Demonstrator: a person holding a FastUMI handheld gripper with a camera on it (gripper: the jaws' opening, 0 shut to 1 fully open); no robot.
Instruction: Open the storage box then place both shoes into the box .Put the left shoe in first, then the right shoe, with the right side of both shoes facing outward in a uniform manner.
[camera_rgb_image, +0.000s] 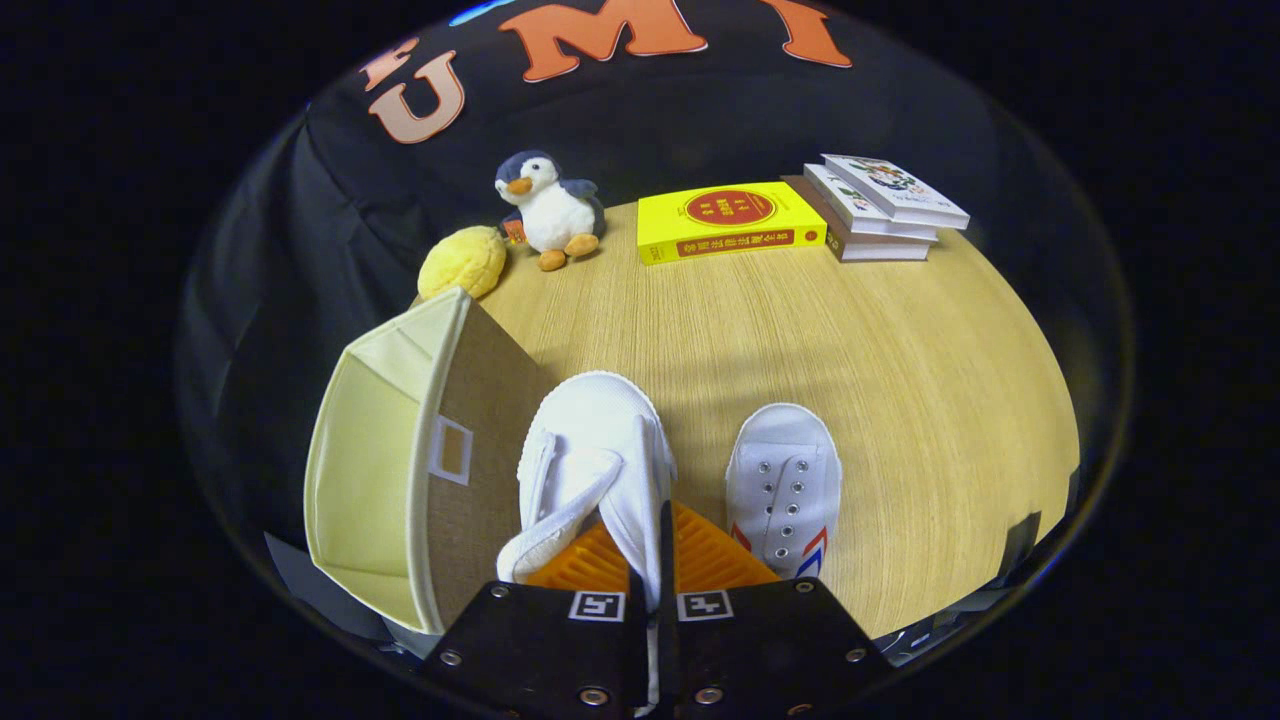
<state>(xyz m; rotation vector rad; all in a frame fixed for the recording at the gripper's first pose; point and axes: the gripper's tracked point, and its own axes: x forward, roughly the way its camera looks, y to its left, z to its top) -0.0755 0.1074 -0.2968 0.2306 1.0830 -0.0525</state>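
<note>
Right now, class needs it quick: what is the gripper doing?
Gripper: closed on the side wall of one white shoe, held beside the open storage box.

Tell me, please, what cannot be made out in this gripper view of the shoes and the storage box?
- The held shoe: its heel end is hidden behind the gripper and its orange fingers, which pinch the shoe's side wall.
- The second shoe: its heel is covered by the gripper body.
- The storage box: its floor is hidden by its own wall.
- The book covers: print too small.
</note>
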